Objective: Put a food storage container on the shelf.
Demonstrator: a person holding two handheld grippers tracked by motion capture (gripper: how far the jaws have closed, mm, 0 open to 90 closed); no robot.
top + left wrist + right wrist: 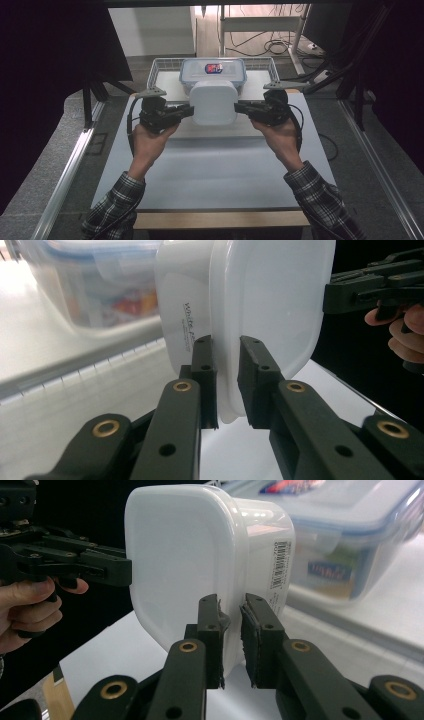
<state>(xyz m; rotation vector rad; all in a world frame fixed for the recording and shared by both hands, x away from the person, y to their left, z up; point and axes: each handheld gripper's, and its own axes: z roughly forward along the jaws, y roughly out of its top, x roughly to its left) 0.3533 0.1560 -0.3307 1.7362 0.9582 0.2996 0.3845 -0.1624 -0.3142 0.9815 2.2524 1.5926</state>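
Note:
A white plastic container (213, 102) with a white lid hangs above the table, held from both sides. My left gripper (188, 111) is shut on its left rim, and in the left gripper view the pads of that gripper (227, 377) pinch the lid's edge of the container (270, 300). My right gripper (239, 106) is shut on the opposite rim. In the right gripper view the jaws of that gripper (231, 630) clamp the container (185, 555) at its lip, beside a barcode label.
Behind the container, a clear storage box with a blue-trimmed lid (212, 72) sits in a white wire basket (159, 67) at the far end of the white table (215, 170). Dark curtains and cables flank the table.

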